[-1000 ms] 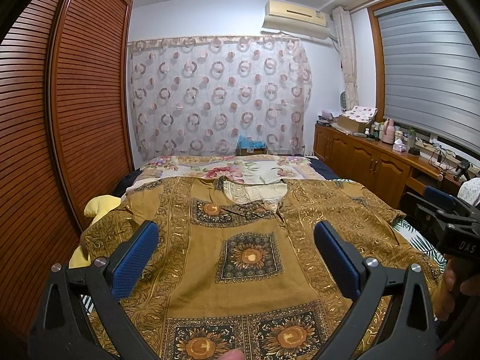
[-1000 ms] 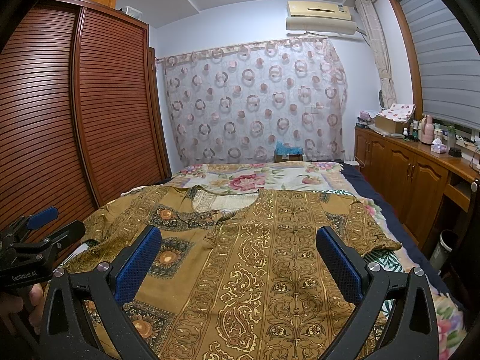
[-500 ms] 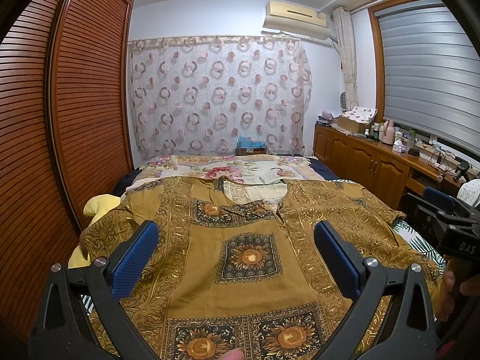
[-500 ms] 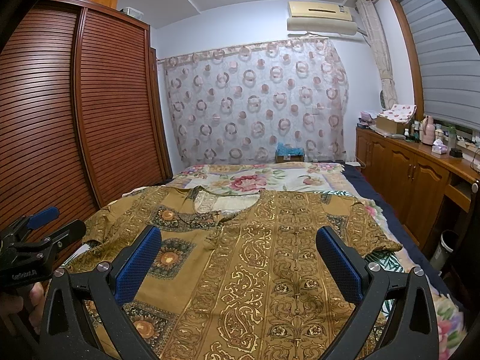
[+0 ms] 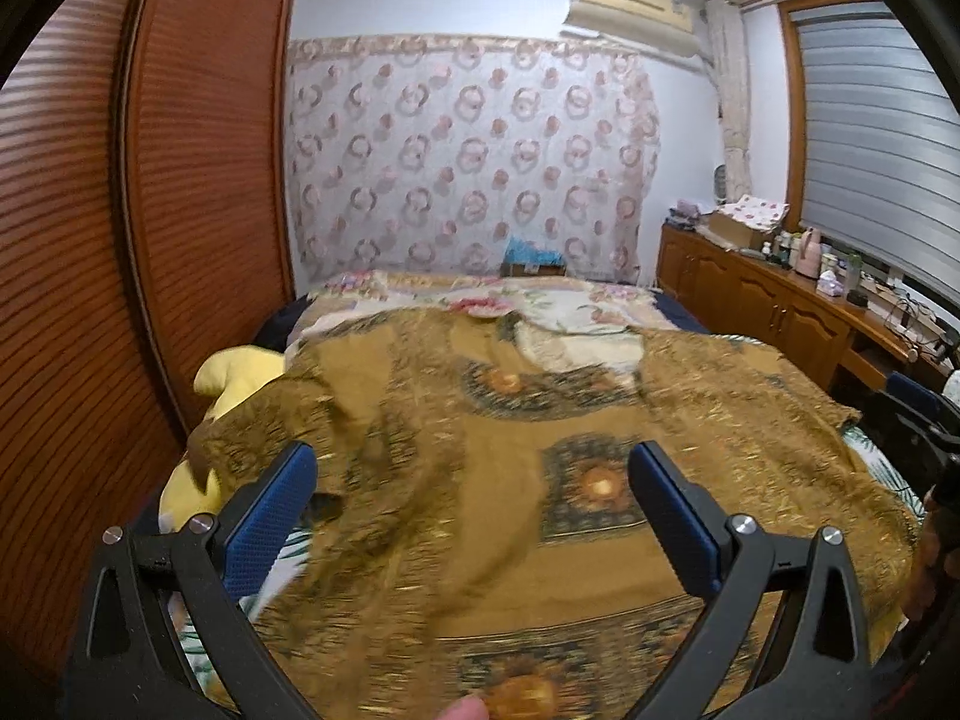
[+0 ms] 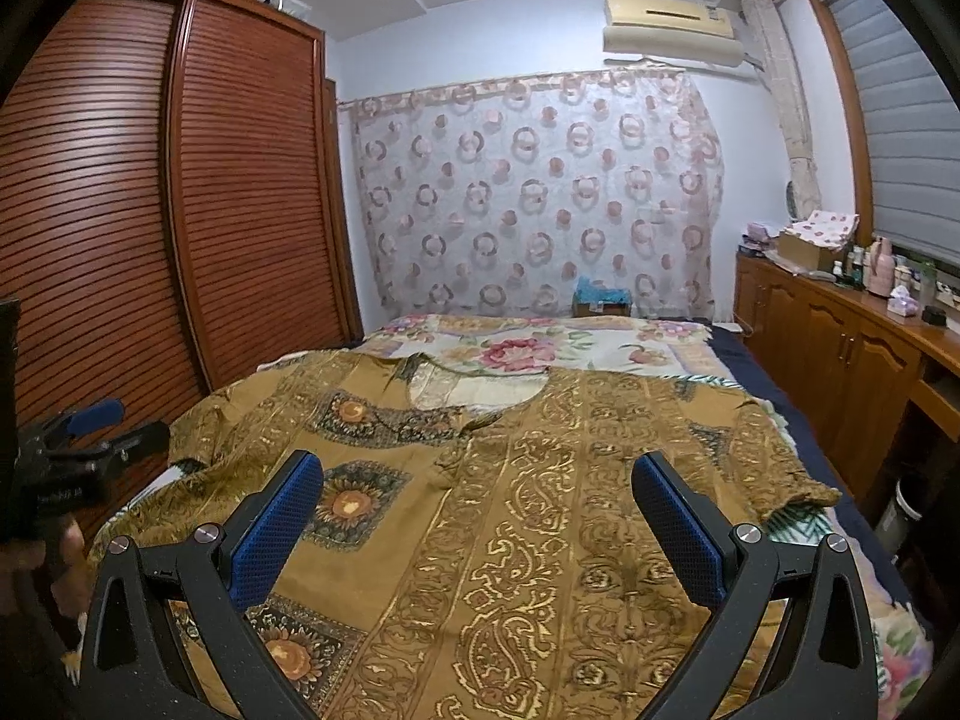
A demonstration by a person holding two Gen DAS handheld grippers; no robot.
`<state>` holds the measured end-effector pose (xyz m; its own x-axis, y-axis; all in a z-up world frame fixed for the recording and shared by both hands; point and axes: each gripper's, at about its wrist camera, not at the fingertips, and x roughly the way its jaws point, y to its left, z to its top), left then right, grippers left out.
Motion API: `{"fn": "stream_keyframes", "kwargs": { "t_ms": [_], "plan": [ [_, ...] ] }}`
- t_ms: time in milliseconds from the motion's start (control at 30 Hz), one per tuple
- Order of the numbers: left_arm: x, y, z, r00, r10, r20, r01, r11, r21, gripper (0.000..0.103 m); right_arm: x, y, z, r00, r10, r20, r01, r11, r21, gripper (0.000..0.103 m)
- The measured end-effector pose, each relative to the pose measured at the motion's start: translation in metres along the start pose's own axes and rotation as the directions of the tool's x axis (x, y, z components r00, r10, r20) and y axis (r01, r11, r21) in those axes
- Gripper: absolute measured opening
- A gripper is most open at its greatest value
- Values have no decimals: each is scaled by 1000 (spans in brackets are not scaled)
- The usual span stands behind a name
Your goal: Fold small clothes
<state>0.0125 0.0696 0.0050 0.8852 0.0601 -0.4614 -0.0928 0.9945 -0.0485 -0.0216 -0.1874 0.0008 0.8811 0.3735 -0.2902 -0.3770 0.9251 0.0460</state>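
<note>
Your left claw (image 5: 471, 498) is spread wide, its blue pads (image 5: 270, 522) well apart with nothing between them, hovering over the near left part of the brown-gold patterned shirt (image 5: 540, 450). The left wrist view is smeared by motion blur, so the fine pattern there cannot be read. Your right claw (image 6: 477, 510) is likewise wide apart and clamped on nothing, held above the shirt's near hem.

In the right wrist view the shirt (image 6: 510, 480) lies spread flat on the bed (image 6: 540, 348), front up, neckline toward 12 o'clock and sleeves out toward 9 and 3 o'clock. Sunflower squares run down its left half and gold paisley bands down its right. From that view your left claw (image 6: 90, 426) shows at 9 o'clock, beside the left sleeve.

A yellow cushion (image 5: 234, 372) sits at the bed's edge at about 10 o'clock in the left wrist view, partly under the shirt's sleeve. The slatted wooden wardrobe (image 6: 180, 210) fills 9 to 10 o'clock, a ring-patterned curtain (image 6: 540, 192) hangs at 12 o'clock, and a wooden desk (image 6: 870, 348) carrying bottles runs along 3 o'clock.
</note>
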Motion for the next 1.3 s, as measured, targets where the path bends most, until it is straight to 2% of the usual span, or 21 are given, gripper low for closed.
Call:
{"fn": "stream_keyframes", "kwargs": {
  "t_ms": [233,500,800,967,1033,1200,1267,1300],
  "plan": [
    [23,44,-7,997,63,-46,-63,998,3,103,28,-4,0,996,61,-63,-61,998,-2,103],
    [45,97,-15,994,33,-105,-41,996,-77,101,53,-3,8,983,128,-136,-130,992,-7,102],
    [85,141,-24,977,30,-209,-58,990,-131,86,86,24,16,935,244,-256,-262,964,-38,100],
    [122,172,-29,950,-2,-312,-55,984,-172,85,93,34,17,905,284,-316,-318,946,-59,100],
    [133,183,-31,940,-39,-340,-32,979,-201,85,88,35,15,898,297,-326,-335,940,-65,100],
    [161,201,-41,898,-131,-419,4,957,-290,85,78,28,18,893,304,-332,-350,933,-87,100],
    [166,203,-44,888,-162,-431,24,951,-308,75,73,22,20,895,301,-330,-348,933,-94,100],
    [166,203,-45,885,-170,-434,29,950,-311,67,72,22,20,896,300,-329,-347,933,-97,100]
  ]
}}
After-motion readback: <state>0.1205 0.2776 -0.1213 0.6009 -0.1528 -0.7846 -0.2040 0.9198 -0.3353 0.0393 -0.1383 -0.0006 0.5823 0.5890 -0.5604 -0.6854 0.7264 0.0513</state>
